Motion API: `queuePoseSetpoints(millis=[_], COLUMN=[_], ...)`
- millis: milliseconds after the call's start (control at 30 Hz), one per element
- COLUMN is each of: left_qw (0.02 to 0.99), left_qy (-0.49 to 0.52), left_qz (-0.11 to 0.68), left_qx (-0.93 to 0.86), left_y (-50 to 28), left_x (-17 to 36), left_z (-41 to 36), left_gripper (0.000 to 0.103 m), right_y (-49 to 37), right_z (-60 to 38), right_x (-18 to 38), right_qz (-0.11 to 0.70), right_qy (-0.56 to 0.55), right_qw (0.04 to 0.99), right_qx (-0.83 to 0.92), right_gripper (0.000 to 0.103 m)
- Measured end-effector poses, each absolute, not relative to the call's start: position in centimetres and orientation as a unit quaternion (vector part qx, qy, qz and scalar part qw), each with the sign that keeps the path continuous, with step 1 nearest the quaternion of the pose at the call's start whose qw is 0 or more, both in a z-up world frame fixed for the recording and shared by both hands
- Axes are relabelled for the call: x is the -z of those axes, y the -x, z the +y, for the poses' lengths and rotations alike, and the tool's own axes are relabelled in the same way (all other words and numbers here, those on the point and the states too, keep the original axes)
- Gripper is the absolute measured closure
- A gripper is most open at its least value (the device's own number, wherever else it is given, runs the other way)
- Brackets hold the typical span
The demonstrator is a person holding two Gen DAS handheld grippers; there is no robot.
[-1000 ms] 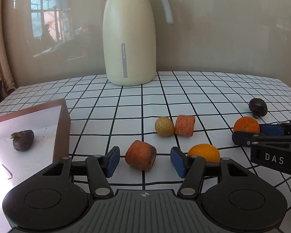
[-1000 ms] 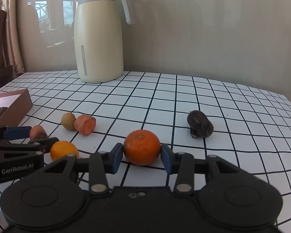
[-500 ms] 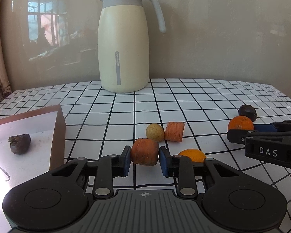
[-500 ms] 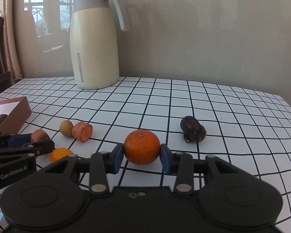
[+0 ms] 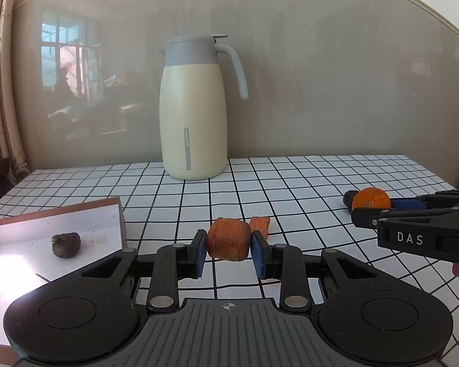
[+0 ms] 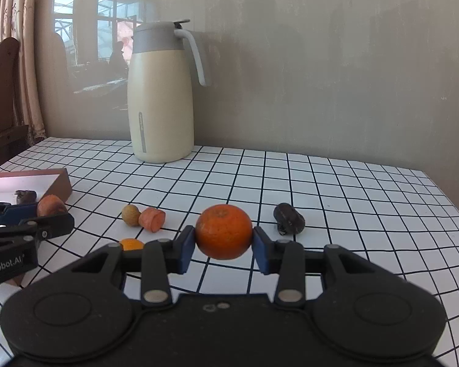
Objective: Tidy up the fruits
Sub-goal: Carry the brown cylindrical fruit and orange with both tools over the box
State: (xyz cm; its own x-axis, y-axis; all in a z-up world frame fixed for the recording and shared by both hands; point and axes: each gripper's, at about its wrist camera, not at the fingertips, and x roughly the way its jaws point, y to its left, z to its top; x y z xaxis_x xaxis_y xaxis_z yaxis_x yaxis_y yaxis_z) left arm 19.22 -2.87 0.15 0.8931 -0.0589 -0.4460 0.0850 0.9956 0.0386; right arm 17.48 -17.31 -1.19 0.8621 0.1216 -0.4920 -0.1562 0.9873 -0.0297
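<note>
My left gripper (image 5: 228, 249) is shut on an orange-brown carrot chunk (image 5: 228, 242) and holds it above the table; it also shows in the right wrist view (image 6: 50, 205). My right gripper (image 6: 224, 238) is shut on an orange (image 6: 224, 231), lifted off the table; the orange also shows in the left wrist view (image 5: 371, 199). A brown-rimmed white tray (image 5: 107, 214) at the left holds a dark fruit (image 5: 66, 244). On the table lie a second carrot chunk (image 6: 152, 218), a small tan fruit (image 6: 130, 214), another orange (image 6: 131, 244) and a dark fruit (image 6: 289, 222).
A cream and grey thermos jug (image 5: 193, 116) stands at the back of the checked tablecloth (image 5: 290, 183), against the wall. The table's right edge (image 6: 449, 202) is near the dark fruit. A wooden chair (image 6: 3, 98) stands far left.
My left gripper closed on the carrot chunk and lifted it. My right gripper rose with the orange in it. Both views now sit higher above the table.
</note>
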Motion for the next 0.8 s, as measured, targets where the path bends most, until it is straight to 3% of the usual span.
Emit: queuePoseSetpoints(millis=[800], left_qw=[0.976], left_qy=[-0.024], left_qz=[0.209], left_qx=[-0.053], left_y=[-10.1], left_x=[-2.4], left_z=[7.8], left_gripper=[0.072], right_y=[-9.9], right_z=[-7.9], right_x=[-1.9], right_qz=[0.230], right_qy=[0.062], right_qw=[0.955], right_qx=[-0.179], right_gripper=[0.071])
